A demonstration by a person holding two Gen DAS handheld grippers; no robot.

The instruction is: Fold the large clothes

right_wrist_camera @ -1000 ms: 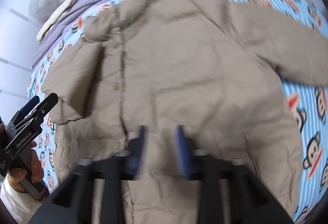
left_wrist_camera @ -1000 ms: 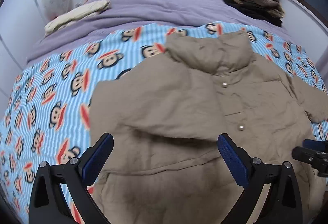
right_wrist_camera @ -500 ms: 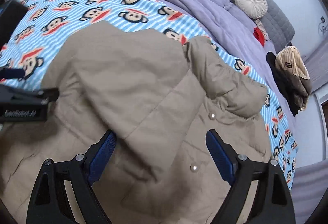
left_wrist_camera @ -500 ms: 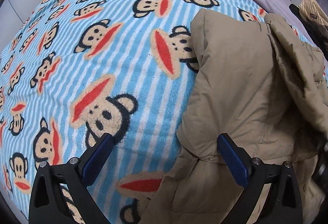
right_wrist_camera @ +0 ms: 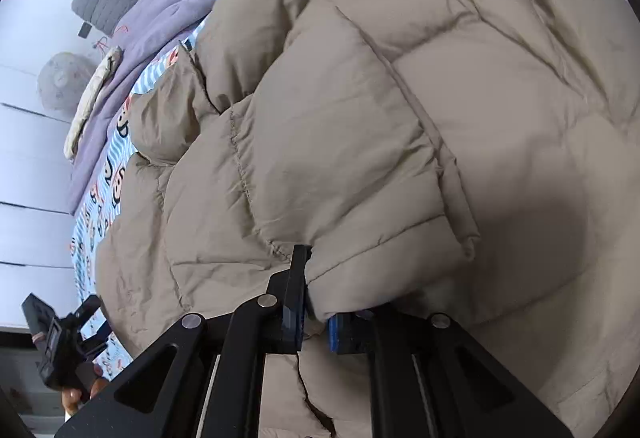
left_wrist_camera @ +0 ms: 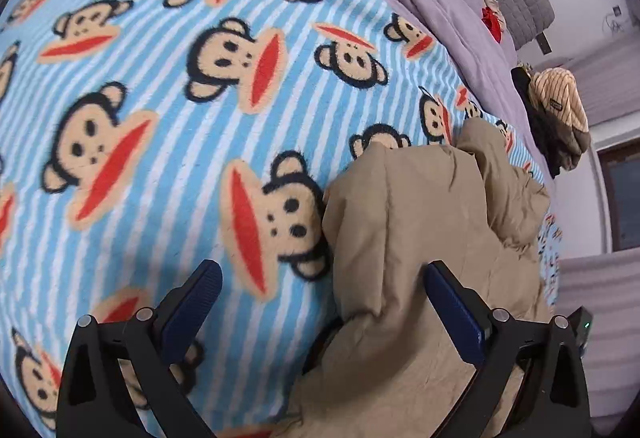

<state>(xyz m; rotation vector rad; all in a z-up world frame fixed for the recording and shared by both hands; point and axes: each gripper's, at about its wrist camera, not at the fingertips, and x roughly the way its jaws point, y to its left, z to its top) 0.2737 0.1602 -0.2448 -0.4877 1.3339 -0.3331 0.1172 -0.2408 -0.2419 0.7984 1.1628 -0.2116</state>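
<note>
Jacket (right_wrist_camera: 400,109), tan and quilted, lies spread on the bed over a monkey-print blanket (left_wrist_camera: 160,117). Right gripper (right_wrist_camera: 316,318) has just closed its jaws and now pinches the padded end of a sleeve or hem fold. Left gripper (left_wrist_camera: 320,310) hangs with jaws wide apart above the jacket's left edge, holding nothing. To fold cleanly, the pinched fold should be carried flat across the body while the left gripper pins or takes the near edge, keeping the padding from bunching.
</note>
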